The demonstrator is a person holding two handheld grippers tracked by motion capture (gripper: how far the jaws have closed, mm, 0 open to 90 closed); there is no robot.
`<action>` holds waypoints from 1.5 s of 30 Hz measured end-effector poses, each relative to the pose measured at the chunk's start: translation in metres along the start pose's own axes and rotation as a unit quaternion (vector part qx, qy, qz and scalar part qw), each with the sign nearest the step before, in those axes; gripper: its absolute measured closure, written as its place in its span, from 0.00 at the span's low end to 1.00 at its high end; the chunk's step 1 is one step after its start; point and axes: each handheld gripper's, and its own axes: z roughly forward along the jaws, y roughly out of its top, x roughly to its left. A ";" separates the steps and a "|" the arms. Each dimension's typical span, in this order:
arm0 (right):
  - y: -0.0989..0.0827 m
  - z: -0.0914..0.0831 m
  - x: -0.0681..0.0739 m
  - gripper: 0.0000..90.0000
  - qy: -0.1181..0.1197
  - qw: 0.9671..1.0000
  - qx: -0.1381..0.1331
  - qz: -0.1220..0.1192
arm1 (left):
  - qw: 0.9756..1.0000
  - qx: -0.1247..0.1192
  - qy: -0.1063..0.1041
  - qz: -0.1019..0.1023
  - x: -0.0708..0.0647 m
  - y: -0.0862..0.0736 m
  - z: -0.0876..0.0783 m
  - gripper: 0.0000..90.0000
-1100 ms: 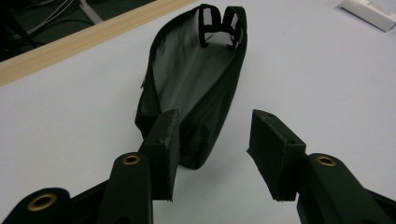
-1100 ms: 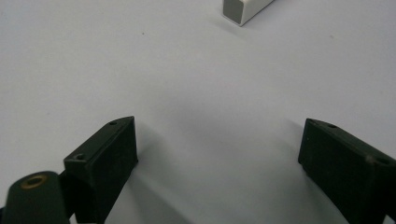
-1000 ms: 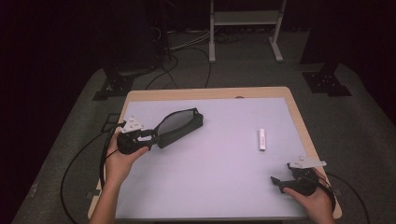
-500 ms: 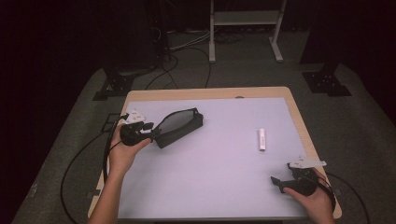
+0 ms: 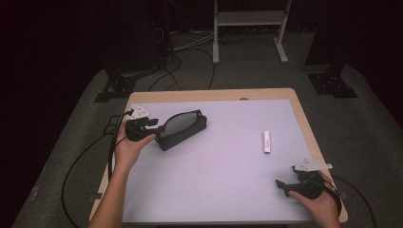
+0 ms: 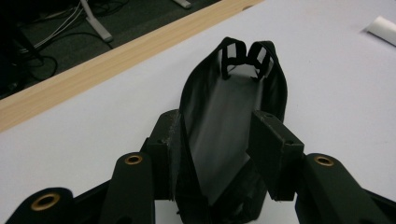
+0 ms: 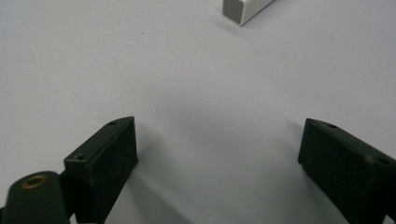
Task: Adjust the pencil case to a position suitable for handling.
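Note:
A black pouch (image 5: pixel 183 127) with a pale, shiny side lies at the table's left, pointing away and to the right. My left gripper (image 5: pixel 159 129) holds its near end. In the left gripper view the jaws (image 6: pixel 217 144) press the pouch (image 6: pixel 229 88) from both sides, and its mouth gapes, with two small strap loops at the far end. My right gripper (image 5: pixel 285 185) rests near the front right corner. Its jaws (image 7: pixel 217 154) stand wide open over bare table. A small white block (image 5: pixel 266 141) lies ahead of it, and its end (image 7: pixel 245 9) shows in the right gripper view.
The white table top (image 5: pixel 223 171) has a wooden rim (image 5: pixel 209 95). Cables (image 5: pixel 81 166) trail off its left side to the floor. A metal stand (image 5: pixel 247 23) and dark equipment stand beyond the far edge.
My left hand has moved a little away from me with the pouch's near end in its jaws. The pouch's far end has hardly moved. The right hand has kept still.

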 end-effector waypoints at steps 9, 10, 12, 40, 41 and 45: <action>0.000 0.000 0.000 0.12 0.000 1.000 0.000 0.000 | 1.000 0.000 -0.003 -0.002 0.006 0.007 0.012 0.60; 0.000 0.000 0.000 0.12 0.000 1.000 0.000 0.000 | 1.000 -0.004 -0.003 -0.004 0.006 0.007 0.014 0.60; 0.000 0.000 0.000 0.12 0.000 1.000 0.000 0.000 | 1.000 -0.002 -0.005 -0.004 0.007 0.008 0.017 0.60; 0.000 0.000 0.000 0.12 0.001 1.000 0.000 0.000 | 1.000 0.003 -0.014 -0.008 0.028 0.023 0.063 0.61; 0.000 0.000 0.000 0.12 0.001 1.000 0.000 0.000 | 1.000 0.003 -0.014 -0.008 0.028 0.023 0.063 0.61; 0.000 0.000 0.000 0.12 0.001 1.000 0.000 0.000 | 1.000 0.008 -0.016 -0.013 0.029 0.023 0.071 0.64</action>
